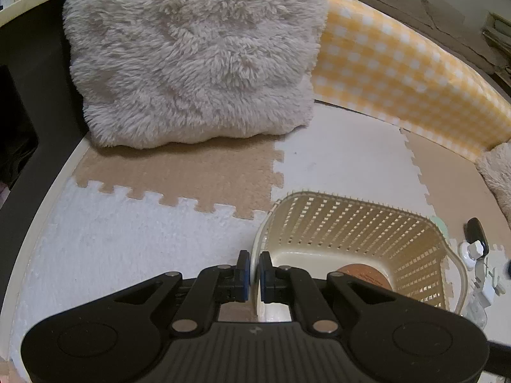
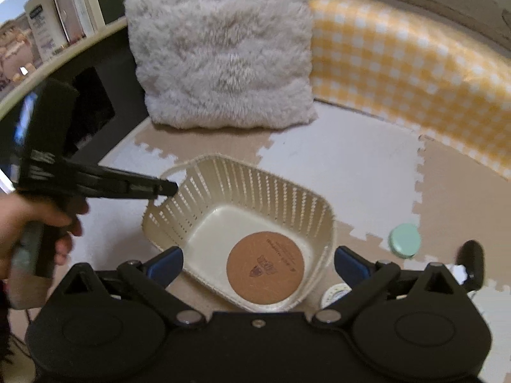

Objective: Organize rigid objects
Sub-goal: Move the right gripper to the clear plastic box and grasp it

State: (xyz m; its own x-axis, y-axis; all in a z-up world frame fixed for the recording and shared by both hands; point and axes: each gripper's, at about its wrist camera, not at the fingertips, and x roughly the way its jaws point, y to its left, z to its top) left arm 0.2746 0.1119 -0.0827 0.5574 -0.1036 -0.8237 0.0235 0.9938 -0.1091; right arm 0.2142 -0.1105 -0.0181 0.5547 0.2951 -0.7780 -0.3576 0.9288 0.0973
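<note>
A cream slatted plastic basket stands on the foam floor mat. A round cork coaster lies flat inside it and also shows in the left wrist view. My left gripper is shut on the basket at its left rim, seen from the side in the right wrist view. My right gripper is open and empty, hovering above the basket's near side. A mint round lid and a black object with a white cap lie right of the basket.
A fluffy white cushion leans at the back. A yellow checked cushion runs along the right. A dark cabinet and a shelf with bottles are at the left. A small round dial lies by the basket.
</note>
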